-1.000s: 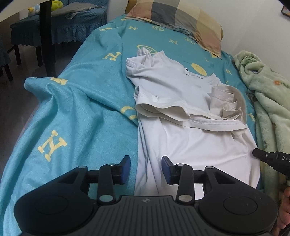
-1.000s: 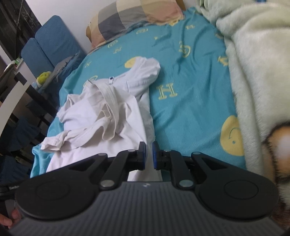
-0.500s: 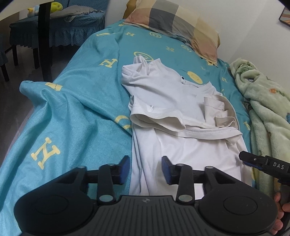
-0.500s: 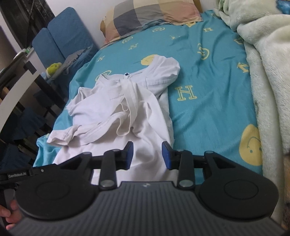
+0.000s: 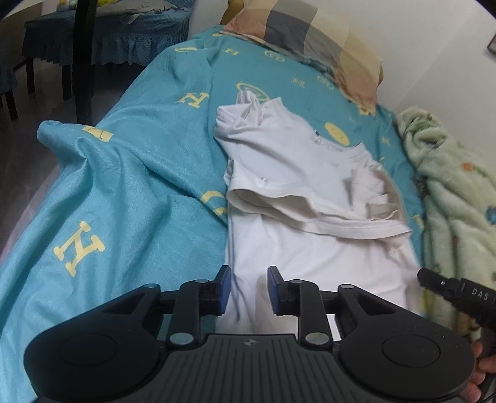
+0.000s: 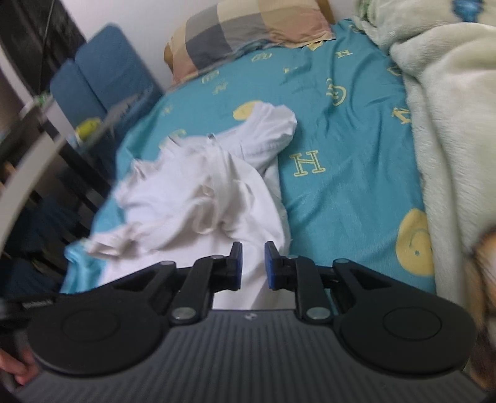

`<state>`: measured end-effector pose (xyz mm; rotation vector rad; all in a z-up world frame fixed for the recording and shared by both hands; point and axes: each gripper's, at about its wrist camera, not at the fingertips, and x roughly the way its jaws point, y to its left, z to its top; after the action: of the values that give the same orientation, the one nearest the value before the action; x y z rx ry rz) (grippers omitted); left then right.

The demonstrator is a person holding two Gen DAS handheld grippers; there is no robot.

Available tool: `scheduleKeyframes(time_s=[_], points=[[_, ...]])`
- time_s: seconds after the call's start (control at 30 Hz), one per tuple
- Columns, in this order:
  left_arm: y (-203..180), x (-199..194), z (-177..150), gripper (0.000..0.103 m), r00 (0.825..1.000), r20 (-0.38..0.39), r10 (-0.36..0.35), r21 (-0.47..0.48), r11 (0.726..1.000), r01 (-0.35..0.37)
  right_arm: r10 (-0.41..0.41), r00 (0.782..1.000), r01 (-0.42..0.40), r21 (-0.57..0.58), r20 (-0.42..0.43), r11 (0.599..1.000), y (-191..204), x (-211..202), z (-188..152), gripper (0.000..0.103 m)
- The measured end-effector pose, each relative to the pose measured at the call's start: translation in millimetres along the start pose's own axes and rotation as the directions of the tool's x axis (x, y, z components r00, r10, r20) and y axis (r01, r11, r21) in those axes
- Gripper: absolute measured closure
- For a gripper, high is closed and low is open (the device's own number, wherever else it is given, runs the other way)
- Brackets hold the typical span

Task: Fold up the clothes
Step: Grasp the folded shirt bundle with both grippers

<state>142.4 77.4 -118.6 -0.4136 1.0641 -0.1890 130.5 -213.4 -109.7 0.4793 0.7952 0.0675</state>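
A checked pillow (image 5: 313, 40) lies at the head of the teal bedsheet (image 5: 139, 192), a fuzzy green blanket (image 5: 458, 192) alongside.

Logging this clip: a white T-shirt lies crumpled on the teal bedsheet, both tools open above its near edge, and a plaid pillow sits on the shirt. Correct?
Not quite: in the left wrist view the plaid pillow lies at the head of the bed, apart from the white T-shirt. The teal bedsheet, open left tool and open right tool are as stated.

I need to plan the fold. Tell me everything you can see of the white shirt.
The white shirt is a thin, soft-looking T-shirt lying crumpled on the teal sheet. Its hem side is doubled back over the middle, the lower body spreads flat toward both open grippers, and one sleeve sticks out toward the pillow. Nothing grips it.
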Motion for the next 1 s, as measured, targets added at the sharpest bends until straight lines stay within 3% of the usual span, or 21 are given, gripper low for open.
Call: scheduleKeyframes(time_s=[0.07,0.13,0.23,0.3,0.47,0.53,0.63,0.8,0.9,1.0], points=[[-0.3,-11.7,-1.4,0.052,0.999,-0.015,-0.039,-0.039,0.998,0.038,0.048,0.999,-0.047,0.06,-0.022,0.997,-2.2,-16.3,-2.4,0.083],[-0.5,-23.3,-2.9,0.051,0.997,-0.028,-0.078,-0.079,0.994,0.076,0.079,0.995,-0.07,0.134,-0.061,0.988,-6.2,-30.2,-7.6,0.083],[4.1,-24.8,-14.2,0.035,0.988,-0.087,-0.126,-0.183,0.977,0.109,0.105,0.988,-0.072,0.268,-0.109,0.961,-15.7,-46.2,-22.2,0.081],[8.7,-20.7,-24.8,0.027,0.978,-0.136,-0.158,-0.266,0.957,0.118,0.156,0.975,-0.08,0.402,-0.16,0.912,-26.2,-46.6,-36.2,0.074],[20.4,-10.3,-51.1,0.023,0.937,-0.242,-0.252,-0.465,0.878,0.116,0.26,0.938,-0.057,0.637,-0.23,0.769,-41.7,-29.6,-76.6,0.029],[21.1,3.7,-58.4,0.022,0.933,-0.248,-0.262,-0.498,0.86,0.109,0.308,0.919,-0.071,0.665,-0.246,0.743,-40.0,-16.4,-85.8,0.027],[23.4,28.6,-68.2,0.022,0.923,-0.233,-0.306,-0.572,0.811,0.124,0.356,0.9,-0.087,0.697,-0.251,0.712,-36.5,3.5,-93.1,0.026],[33.9,49.0,-78.2,0.023,0.923,-0.113,-0.368,-0.667,0.717,0.204,0.312,0.933,-0.102,0.698,-0.181,0.709,-39.5,15.3,-87.6,0.026],[41.7,47.6,-76.0,0.025,0.924,-0.056,-0.377,-0.686,0.687,0.238,0.298,0.944,-0.105,0.73,-0.14,0.676,-45.3,11.6,-87.2,0.027],[47.8,48.7,-77.0,0.027,0.922,-0.037,-0.385,-0.709,0.66,0.248,0.269,0.958,-0.126,0.701,-0.097,0.702,-46.0,1.0,-81.5,0.03]])
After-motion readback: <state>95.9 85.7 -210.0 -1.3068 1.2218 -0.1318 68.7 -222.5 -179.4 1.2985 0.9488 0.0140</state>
